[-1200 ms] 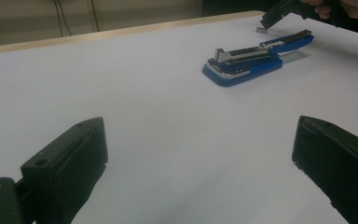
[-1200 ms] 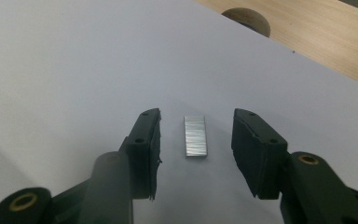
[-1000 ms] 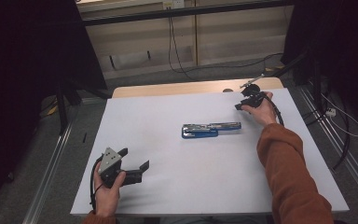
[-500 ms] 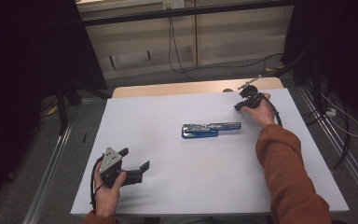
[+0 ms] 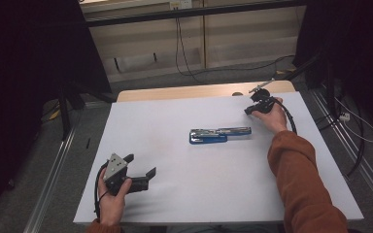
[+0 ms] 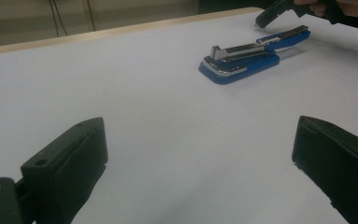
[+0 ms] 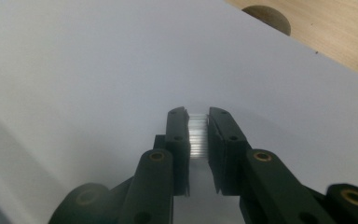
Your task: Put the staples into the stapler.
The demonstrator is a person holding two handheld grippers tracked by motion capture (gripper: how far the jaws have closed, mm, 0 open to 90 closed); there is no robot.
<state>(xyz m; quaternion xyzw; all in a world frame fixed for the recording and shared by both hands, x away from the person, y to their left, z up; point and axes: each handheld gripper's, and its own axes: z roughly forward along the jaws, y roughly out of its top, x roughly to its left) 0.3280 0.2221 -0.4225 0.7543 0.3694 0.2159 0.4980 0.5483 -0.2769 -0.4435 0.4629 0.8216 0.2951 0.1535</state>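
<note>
White table (image 5: pixel 184 194); right gripper (image 7: pixel 198 123) pinches staples (image 7: pixel 197 135).

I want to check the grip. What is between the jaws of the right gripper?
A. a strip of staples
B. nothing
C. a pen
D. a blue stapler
A: in the right gripper view, the right gripper pinches a silvery ribbed strip of staples.

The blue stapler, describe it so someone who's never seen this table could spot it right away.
On the white table top, look near the middle, between the person's two hands. The long blue and silver metal stapler lies there flat, swung open into one line. It is the one coloured, loose object on the sheet.
</note>
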